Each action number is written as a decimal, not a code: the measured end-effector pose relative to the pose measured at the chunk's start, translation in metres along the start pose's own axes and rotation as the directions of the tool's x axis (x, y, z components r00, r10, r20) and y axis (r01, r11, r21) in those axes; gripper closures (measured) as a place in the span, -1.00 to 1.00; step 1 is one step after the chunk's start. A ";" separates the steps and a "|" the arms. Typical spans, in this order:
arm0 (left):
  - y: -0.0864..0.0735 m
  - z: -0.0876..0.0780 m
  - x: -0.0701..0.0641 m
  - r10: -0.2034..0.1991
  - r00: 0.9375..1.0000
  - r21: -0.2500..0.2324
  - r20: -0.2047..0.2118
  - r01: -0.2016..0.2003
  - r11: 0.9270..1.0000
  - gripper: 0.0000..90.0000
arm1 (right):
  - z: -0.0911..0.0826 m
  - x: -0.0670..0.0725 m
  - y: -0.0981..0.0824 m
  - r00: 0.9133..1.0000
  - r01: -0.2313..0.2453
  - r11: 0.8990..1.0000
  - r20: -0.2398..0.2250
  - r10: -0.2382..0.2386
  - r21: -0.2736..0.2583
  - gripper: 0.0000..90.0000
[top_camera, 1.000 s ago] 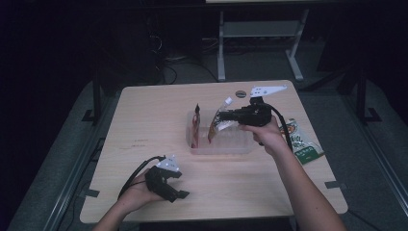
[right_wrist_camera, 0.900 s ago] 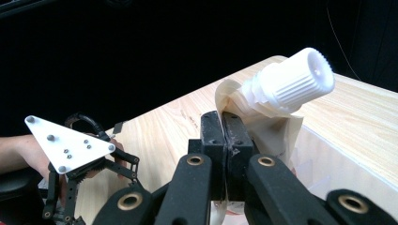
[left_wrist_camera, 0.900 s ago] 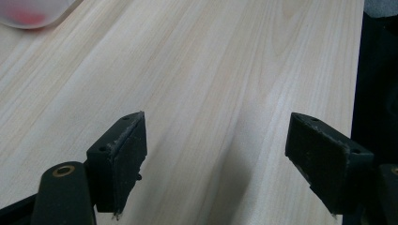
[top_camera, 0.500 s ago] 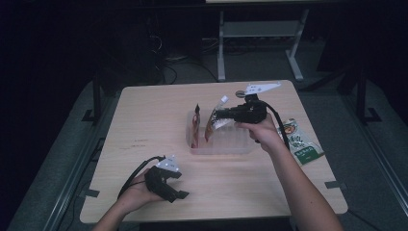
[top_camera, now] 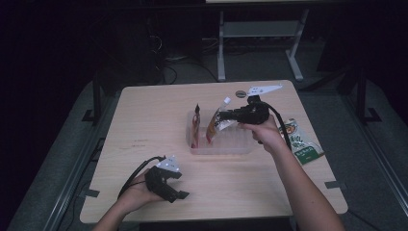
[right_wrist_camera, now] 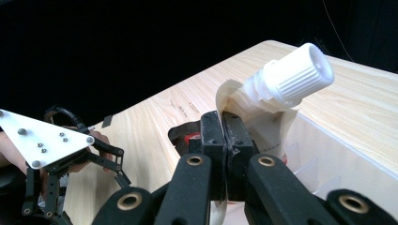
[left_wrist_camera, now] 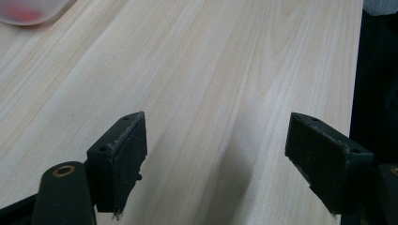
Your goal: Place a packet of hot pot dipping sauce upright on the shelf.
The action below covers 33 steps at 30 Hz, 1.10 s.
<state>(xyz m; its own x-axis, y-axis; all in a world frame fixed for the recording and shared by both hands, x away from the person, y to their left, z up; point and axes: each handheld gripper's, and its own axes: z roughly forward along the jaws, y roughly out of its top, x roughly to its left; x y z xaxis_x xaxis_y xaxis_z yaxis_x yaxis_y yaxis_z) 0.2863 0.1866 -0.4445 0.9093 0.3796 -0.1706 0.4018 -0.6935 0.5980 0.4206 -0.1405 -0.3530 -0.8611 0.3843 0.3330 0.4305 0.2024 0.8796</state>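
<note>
Clear plastic makes up the slotted tray (top_camera: 240,144) in the middle of the wooden table (top_camera: 144,115) in the high view. 1 reddish pouch (top_camera: 196,126) stands upright in a slot at the tray's left end. Just beside it the spouted pouch (top_camera: 216,120) leans over the next slots, its white cap (top_camera: 226,101) up and to the right, with the right gripper (top_camera: 230,115) clamped on its upper part. A green packet (top_camera: 299,144) lies flat on the table right of the tray. The left gripper (top_camera: 168,185) rests near the front edge, well apart from the tray.

Bare wood runs between the jaws of the left gripper (left_wrist_camera: 213,159) in its own view; they stand wide apart with nothing between them.

Black jaws of the right gripper (right_wrist_camera: 226,136) meet tight in its view, pinching the pouch's (right_wrist_camera: 263,126) film just below the ribbed cap (right_wrist_camera: 295,75). The film curls and buckles around the pads, so I judge it soft, light and floppy, likely slick too. The stiff spout shoulder looks the best place to hold: gripped there the body hangs straight for steering into a slot, while a pinch lower on the film may let it fold or slip.
</note>
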 end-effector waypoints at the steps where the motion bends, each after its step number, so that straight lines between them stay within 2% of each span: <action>1: 0.000 0.000 0.000 0.000 1.000 0.000 0.000 0.000 1.000 -0.54 | 0.000 0.000 0.000 1.000 0.000 1.000 0.000 0.000 -0.002 0.98; 18: 0.000 0.001 0.000 0.001 1.000 0.005 0.006 -0.001 1.000 -0.54 | 0.012 -0.007 -0.007 1.000 -0.026 1.000 -0.002 0.026 0.012 0.98; 33: -0.001 0.001 0.001 0.008 1.000 0.007 0.003 -0.008 1.000 -0.54 | 0.031 -0.008 -0.013 1.000 -0.020 0.997 0.017 0.019 0.070 0.98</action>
<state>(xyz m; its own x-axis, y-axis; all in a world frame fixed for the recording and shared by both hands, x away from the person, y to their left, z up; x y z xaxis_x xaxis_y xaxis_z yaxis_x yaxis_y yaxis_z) 0.2866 0.1868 -0.4458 0.9129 0.3719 -0.1685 0.3951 -0.7010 0.5937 0.4297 -0.1183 -0.3778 -0.8480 0.4034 0.3436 0.4656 0.2574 0.8467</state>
